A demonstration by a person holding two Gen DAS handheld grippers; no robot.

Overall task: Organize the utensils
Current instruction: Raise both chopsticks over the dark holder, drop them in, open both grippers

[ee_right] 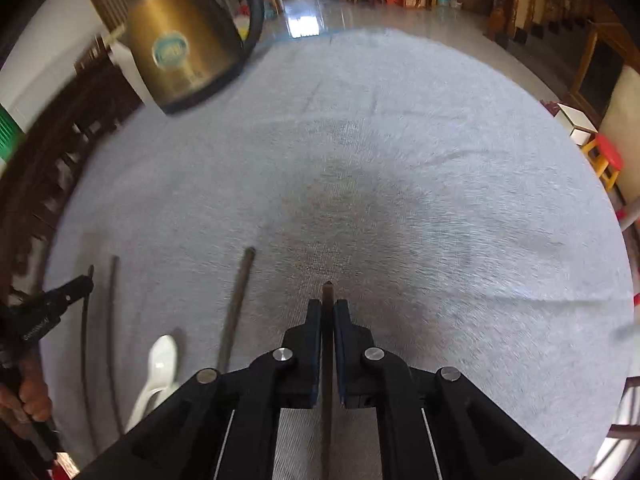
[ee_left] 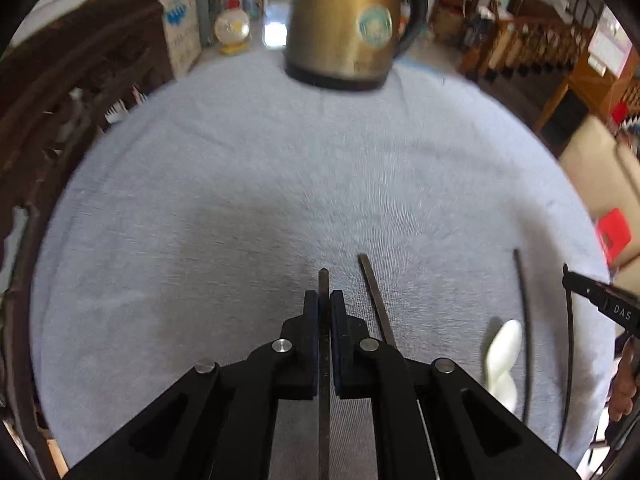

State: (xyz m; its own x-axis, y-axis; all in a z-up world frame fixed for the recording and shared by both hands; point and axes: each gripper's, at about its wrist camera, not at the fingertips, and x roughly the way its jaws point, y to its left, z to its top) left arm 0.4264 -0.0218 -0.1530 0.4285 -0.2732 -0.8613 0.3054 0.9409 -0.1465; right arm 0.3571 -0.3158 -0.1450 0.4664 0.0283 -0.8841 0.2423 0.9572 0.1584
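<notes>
My left gripper is shut on a dark chopstick whose tip pokes out past the fingertips, low over the grey tablecloth. A second dark chopstick lies just to its right. A white spoon lies further right, then a third chopstick. My right gripper is shut on a chopstick as well; it shows at the left wrist view's right edge. In the right wrist view a chopstick, the white spoon and two thin chopsticks lie to its left.
A brass-coloured kettle with a black handle stands at the far edge of the table, also in the right wrist view. Dark carved wooden chairs line the left side. A red stool stands beyond the right edge.
</notes>
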